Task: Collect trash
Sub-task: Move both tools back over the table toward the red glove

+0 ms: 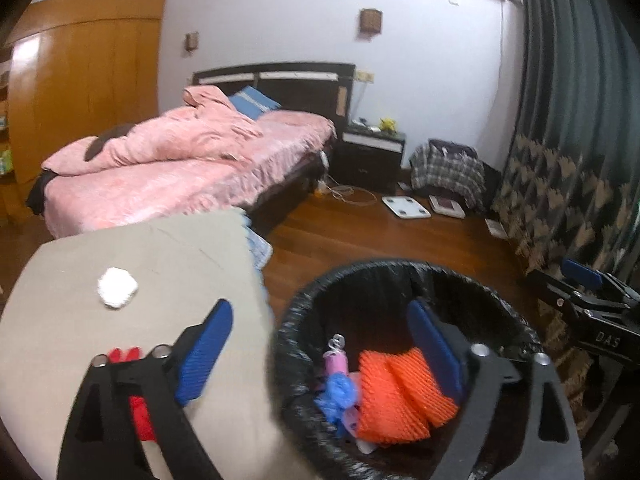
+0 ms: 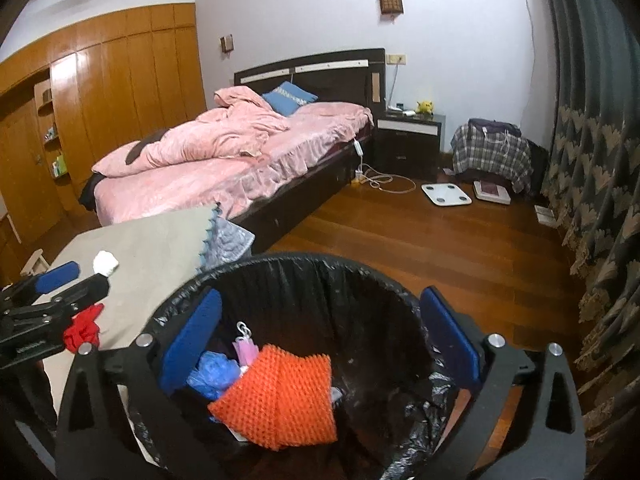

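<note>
It was a bedroom in a home: a bed (image 2: 224,168) under pink bedding with a dark headboard (image 2: 312,72), a nightstand (image 2: 408,140) beside it, a tall wooden wardrobe (image 2: 120,92), heavy curtains (image 2: 592,120) and a wooden floor (image 2: 420,248).

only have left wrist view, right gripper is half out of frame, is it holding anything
Observer: No. The right gripper has its fingers spread open over the trash bin, nothing between them.
Operator: what's the red thing by my left finger
Observer: A crumpled red scrap on the table, beside the left gripper, outside the bin.
Operator: bin's right side full
Observer: No, bare liner there; the orange net lies left of centre.
</note>
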Demonstrator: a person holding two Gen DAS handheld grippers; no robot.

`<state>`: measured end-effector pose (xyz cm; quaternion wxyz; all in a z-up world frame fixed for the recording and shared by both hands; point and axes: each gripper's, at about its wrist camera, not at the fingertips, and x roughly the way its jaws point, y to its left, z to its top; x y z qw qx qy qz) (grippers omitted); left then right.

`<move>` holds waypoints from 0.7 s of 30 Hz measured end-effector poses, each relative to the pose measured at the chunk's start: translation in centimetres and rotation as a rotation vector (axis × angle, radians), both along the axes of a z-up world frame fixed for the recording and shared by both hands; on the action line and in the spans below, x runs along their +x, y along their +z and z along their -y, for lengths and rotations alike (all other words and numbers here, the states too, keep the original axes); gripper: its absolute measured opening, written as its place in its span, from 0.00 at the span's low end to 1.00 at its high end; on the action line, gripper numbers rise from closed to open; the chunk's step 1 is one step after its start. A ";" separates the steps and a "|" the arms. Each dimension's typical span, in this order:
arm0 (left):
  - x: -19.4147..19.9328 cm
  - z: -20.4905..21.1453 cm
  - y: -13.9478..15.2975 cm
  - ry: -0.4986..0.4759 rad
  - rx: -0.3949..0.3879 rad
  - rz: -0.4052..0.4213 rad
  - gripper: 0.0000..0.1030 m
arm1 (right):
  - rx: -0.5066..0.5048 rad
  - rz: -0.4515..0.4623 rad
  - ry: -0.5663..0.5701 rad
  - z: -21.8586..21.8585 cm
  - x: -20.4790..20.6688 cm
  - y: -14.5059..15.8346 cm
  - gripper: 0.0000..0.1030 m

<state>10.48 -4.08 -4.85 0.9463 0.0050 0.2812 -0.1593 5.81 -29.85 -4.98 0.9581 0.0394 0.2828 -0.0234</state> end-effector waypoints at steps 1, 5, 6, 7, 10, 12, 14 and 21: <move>-0.2 -0.4 0.2 0.011 -0.001 0.008 0.89 | -0.001 0.005 0.007 -0.2 -0.1 0.1 0.95; -0.8 -3.0 1.1 0.067 -0.007 0.039 0.93 | -0.004 0.027 0.046 -1.7 -0.1 0.8 0.95; -1.0 -3.9 1.3 0.086 -0.003 0.049 0.93 | -0.001 0.032 0.059 -2.3 -0.1 0.9 0.95; -1.2 -4.3 1.4 0.096 0.000 0.055 0.93 | 0.001 0.034 0.067 -2.8 0.0 1.1 0.95; -1.9 -6.4 1.8 0.136 0.011 0.072 0.94 | 0.007 0.034 0.103 -4.7 0.3 1.3 0.95; -2.3 -7.8 1.9 0.162 0.021 0.080 0.94 | 0.015 0.034 0.134 -6.3 0.7 1.4 0.95; -2.7 -9.4 1.8 0.191 0.027 0.082 0.94 | 0.020 0.035 0.165 -7.8 1.0 1.5 0.95; -4.1 -15.1 1.1 0.314 0.046 0.079 0.94 | 0.042 0.011 0.286 -13.9 2.4 0.8 0.95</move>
